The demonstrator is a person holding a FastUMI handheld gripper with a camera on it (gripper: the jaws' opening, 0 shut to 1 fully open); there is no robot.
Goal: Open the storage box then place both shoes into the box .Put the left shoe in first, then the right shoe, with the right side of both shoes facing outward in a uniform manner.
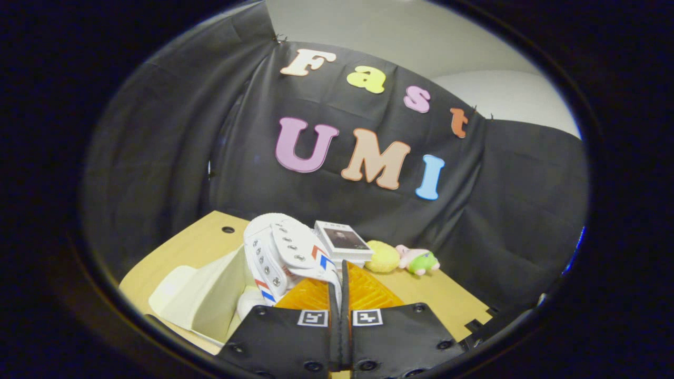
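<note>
While the shoe (pixel 287 252) hangs white and high-topped just ahead of the fingers, at eleven o'clock from their tips, its orange sole (pixel 363 292) faces the camera and the open box (pixel 202 297) sits below at nine o'clock on the counter (pixel 437 297). The gripper (pixel 339 287) has its jaws nearly closed, apparently pinching a thin edge of the shoe. Lowering it well likely means keeping the pinch firm and the shoe's side turned outward. A book (pixel 342 241) and plush toys (pixel 403 258) lie beyond.

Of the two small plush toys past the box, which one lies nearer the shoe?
The yellow plush toy, beside the small box behind the shoe; the pink-and-green plush toy lies beyond it. The gripper looks shut on the shoe.
</note>
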